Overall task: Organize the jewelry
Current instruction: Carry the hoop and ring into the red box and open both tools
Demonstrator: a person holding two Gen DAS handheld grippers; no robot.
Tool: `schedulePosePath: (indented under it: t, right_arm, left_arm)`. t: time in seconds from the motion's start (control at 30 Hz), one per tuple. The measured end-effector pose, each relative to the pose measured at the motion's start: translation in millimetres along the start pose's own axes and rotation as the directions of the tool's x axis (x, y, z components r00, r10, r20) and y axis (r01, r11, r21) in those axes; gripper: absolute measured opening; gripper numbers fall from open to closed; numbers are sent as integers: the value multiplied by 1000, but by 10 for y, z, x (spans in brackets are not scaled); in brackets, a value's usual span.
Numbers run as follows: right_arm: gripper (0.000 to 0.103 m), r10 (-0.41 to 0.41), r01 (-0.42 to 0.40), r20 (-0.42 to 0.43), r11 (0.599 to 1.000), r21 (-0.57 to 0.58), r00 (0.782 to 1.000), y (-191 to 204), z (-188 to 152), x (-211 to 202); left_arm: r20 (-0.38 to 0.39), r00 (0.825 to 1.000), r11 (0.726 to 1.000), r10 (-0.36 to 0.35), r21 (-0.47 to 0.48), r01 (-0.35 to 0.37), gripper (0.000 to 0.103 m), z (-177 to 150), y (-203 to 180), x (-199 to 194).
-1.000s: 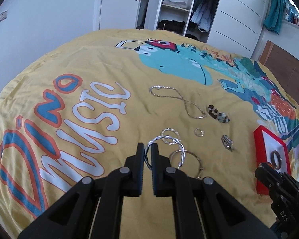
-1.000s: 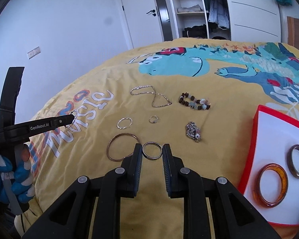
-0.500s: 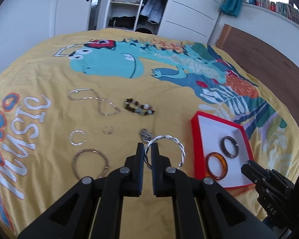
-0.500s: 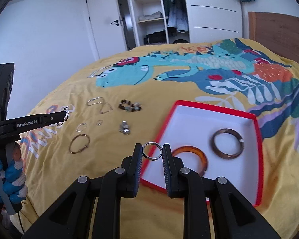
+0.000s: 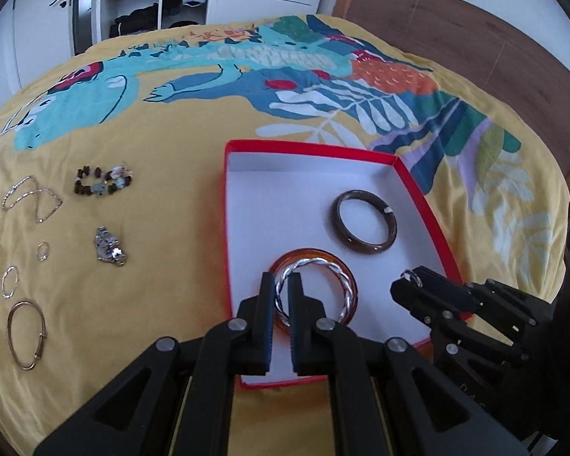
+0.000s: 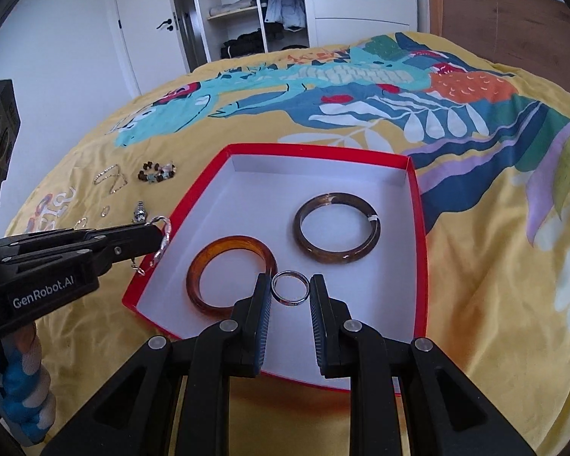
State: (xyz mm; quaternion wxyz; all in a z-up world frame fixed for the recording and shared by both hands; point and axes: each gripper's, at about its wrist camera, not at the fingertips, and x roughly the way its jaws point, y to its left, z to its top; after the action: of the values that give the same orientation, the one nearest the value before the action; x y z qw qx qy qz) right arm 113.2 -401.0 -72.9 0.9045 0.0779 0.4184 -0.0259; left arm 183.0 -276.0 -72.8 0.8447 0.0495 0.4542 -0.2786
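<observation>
A red box (image 5: 307, 149) with a white inside lies on the yellow bedspread and holds an amber bangle (image 5: 311, 254) and a dark brown bangle (image 5: 366, 246). My left gripper (image 5: 282, 285) is shut on a twisted silver bracelet (image 5: 342, 285), held above the amber bangle. My right gripper (image 6: 289, 288) is shut on a plain silver ring (image 6: 289, 288) above the box's near part (image 6: 315, 147), by the amber bangle (image 6: 230, 245) and brown bangle (image 6: 338, 258). The left gripper with its bracelet (image 6: 162, 241) shows at the box's left edge.
Left of the box on the bedspread lie a beaded bracelet (image 5: 102, 182), a silver chain (image 5: 32, 197), a silver charm piece (image 5: 109, 252), a small ring (image 5: 42, 250), a thin silver hoop (image 5: 10, 281) and a gold bangle (image 5: 24, 334). A wooden headboard (image 5: 475, 34) stands at the right.
Both grippers have moved right from the loose jewelry to above the red box, each still holding its piece. The box now fills the middle of both views.
</observation>
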Motion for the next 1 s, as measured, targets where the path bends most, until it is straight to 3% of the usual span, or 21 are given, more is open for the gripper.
schedulePosePath:
  t: [0.37,0.63,1.0]
  right_arm:
    - [20,-23,23,-81,1000,-5,996,-128,-57,239]
    - [20,-39,34,-145,999,-42,989,-82,-62,357]
    - [21,-55,44,-172,997,-67,984,-51,-55,367]
  left_arm:
    - [-97,995,999,16,33,-13,6,-39,-82,465]
    - [-117,992,998,50,53,-44,6,-61,-81,541]
    - [-128,989,996,75,60,-68,7,-73,-64,517]
